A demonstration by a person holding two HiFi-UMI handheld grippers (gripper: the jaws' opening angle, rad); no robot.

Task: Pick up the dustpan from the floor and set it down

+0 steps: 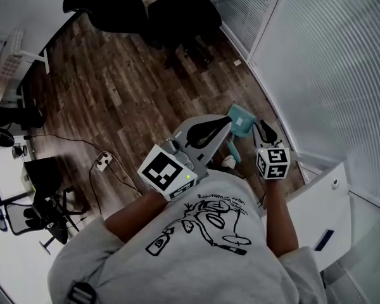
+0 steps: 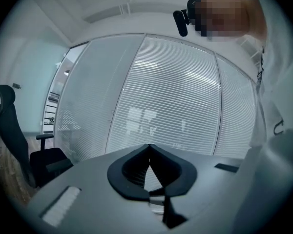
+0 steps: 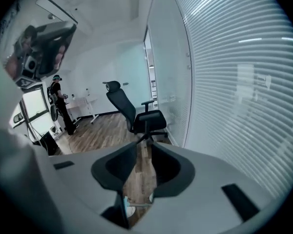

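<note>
In the head view a teal dustpan (image 1: 241, 118) stands on the wood floor, its handle (image 1: 232, 148) running back toward my shoe (image 1: 228, 162). My left gripper (image 1: 227, 125) hovers just left of the pan. Its jaw tips meet, with nothing between them; in the left gripper view it (image 2: 149, 146) faces the slatted glass wall. My right gripper (image 1: 261, 126) hangs just right of the pan, apart from it. In the right gripper view its (image 3: 142, 139) jaws stand a narrow gap apart, with only floor showing between them.
Two black office chairs (image 1: 177, 11) stand at the far end of the floor. A glass wall with blinds (image 1: 329, 62) runs along the right, and a white cabinet (image 1: 323, 214) sits at my right side. A power strip (image 1: 102, 162) with cables lies to the left. A person (image 3: 58, 104) stands far off.
</note>
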